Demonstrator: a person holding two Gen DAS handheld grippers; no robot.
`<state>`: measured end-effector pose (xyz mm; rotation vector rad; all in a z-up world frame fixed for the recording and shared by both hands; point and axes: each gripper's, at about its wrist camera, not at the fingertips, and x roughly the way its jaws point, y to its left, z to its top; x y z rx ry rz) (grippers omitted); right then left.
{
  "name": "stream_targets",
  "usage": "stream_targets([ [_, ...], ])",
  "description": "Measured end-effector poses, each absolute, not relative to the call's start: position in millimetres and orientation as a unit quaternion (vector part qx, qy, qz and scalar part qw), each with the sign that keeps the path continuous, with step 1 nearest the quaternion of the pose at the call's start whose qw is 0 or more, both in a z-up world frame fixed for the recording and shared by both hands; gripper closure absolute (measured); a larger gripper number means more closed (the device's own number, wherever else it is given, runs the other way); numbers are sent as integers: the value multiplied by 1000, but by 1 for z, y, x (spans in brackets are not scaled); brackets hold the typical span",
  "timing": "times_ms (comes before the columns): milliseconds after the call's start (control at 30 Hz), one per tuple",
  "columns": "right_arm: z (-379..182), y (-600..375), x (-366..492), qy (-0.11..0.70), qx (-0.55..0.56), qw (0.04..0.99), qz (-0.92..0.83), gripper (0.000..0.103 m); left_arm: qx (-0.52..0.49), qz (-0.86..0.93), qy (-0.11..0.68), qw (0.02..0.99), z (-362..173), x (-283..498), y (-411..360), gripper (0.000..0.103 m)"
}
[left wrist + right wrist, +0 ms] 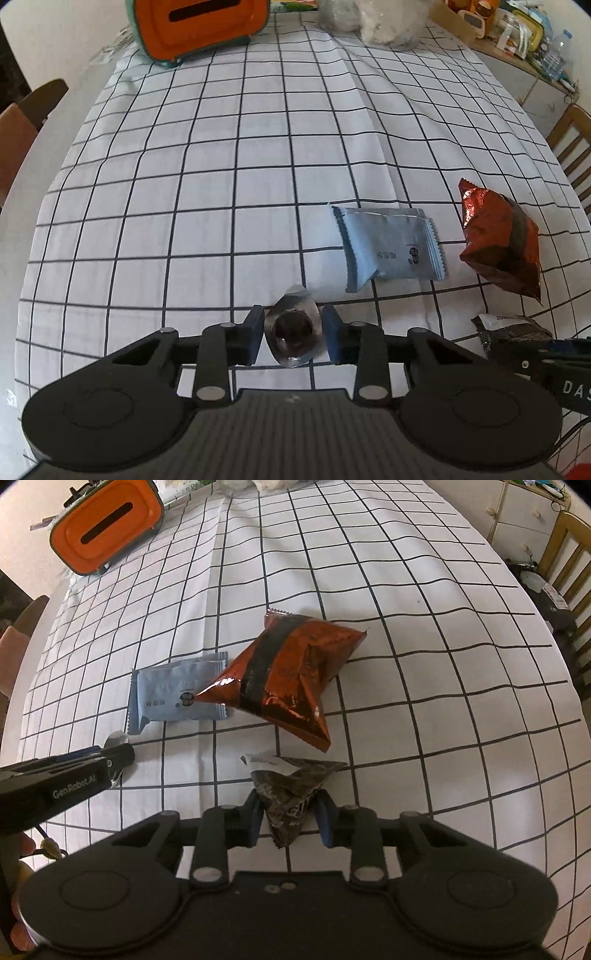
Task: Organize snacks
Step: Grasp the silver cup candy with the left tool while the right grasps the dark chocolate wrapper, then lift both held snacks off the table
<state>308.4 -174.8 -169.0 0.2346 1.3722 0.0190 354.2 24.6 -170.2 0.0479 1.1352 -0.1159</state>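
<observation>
Snacks lie on the checked counter: left fingers clench a silver-wrapped sweet, right fingers clench a dark packet.

Four snack packets lie on the checked tablecloth, each of a different kind. One is a pale blue flat packet. One is a shiny red-brown foil bag, just to the right of the blue packet, with a corner overlapping it in the right wrist view. One is a small silver foil packet with a dark round centre, nearer the camera than the blue packet and slightly to its left. One is a dark crinkled packet with a white label, nearer than the blue packet and to its right. There are two grippers, and one orange box with a slot in its lid stands far behind the blue packet, to its left.
</observation>
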Motion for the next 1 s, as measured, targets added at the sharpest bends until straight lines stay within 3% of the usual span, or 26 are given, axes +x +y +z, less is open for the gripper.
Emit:
stream_targets([
  [367,-151,-180,293,618,127,776,21,83,3,-49,542,839,-162,339,38,76],
  [1000,-91,-199,252,587,142,793,82,84,-22,-39,524,850,-112,277,55,76],
])
